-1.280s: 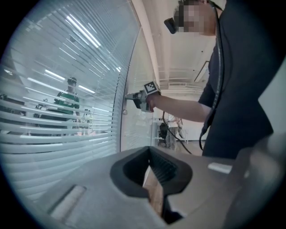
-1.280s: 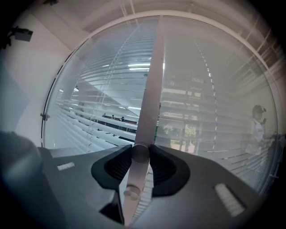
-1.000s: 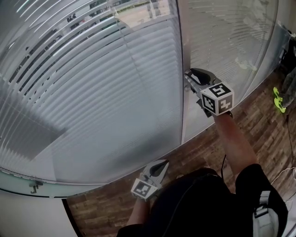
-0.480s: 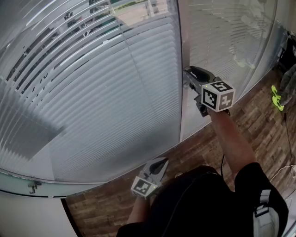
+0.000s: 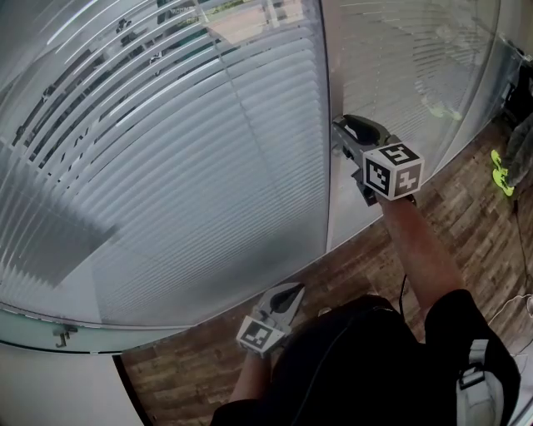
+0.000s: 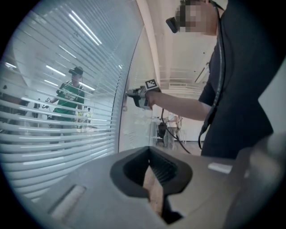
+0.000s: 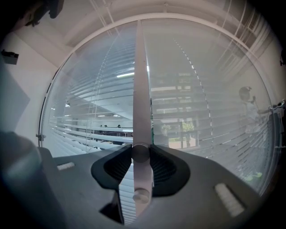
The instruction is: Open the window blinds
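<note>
Floor: brown wood-plank floor (image 5: 366, 270), 3 to 6 o'clock in the head view.
Wall: plain white wall (image 5: 50, 391) at 7 o'clock, with a small metal hook (image 5: 60, 337) just above it.
Window: glazing behind the window blinds (image 5: 166, 191), 9 to 2 o'clock, split by a pale upright frame post (image 5: 323, 50) at 12 o'clock.
Light: daylight on the paving outside (image 5: 241, 25) at 12 o'clock.
Ceiling: white ceiling (image 6: 178, 49) at 12 o'clock in the left gripper view.

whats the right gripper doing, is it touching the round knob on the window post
Touching. The right gripper view shows the right gripper closed on the round knob, a ribbed pad pressed against each side.
</note>
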Tool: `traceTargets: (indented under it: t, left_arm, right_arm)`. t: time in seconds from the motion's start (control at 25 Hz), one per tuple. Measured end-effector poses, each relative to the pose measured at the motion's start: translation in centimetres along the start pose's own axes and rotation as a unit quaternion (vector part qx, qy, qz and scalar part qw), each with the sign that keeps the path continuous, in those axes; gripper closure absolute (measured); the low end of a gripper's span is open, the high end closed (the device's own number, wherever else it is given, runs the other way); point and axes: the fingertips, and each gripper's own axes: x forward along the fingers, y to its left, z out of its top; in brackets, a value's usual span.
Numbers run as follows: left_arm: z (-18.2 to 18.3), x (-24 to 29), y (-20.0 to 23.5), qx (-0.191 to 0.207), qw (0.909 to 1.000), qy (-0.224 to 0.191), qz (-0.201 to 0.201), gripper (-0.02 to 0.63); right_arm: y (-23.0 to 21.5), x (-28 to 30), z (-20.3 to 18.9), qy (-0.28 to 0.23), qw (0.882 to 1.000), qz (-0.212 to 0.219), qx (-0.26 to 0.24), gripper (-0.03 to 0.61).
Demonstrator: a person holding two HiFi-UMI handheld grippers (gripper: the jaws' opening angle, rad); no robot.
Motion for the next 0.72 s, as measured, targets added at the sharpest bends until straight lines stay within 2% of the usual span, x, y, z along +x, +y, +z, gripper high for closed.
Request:
traceTargets:
  t: [0.16, 0.72]
  left_arm:
    - [-0.1, 0.1, -0.2, 0.001, 1.0000, 0.004, -0.003, 0.609]
    - [0.1, 0.3, 0.0, 0.006, 1.0000, 0.004, 0.004, 0.609]
  right_arm:
    - [0.0, 0.0, 0.0, 0.003, 1.000, -0.002, -0.029, 0.445]
    - [-0.4, -2.9, -1.1, -0.020, 0.999, 0.009, -0.031, 0.426]
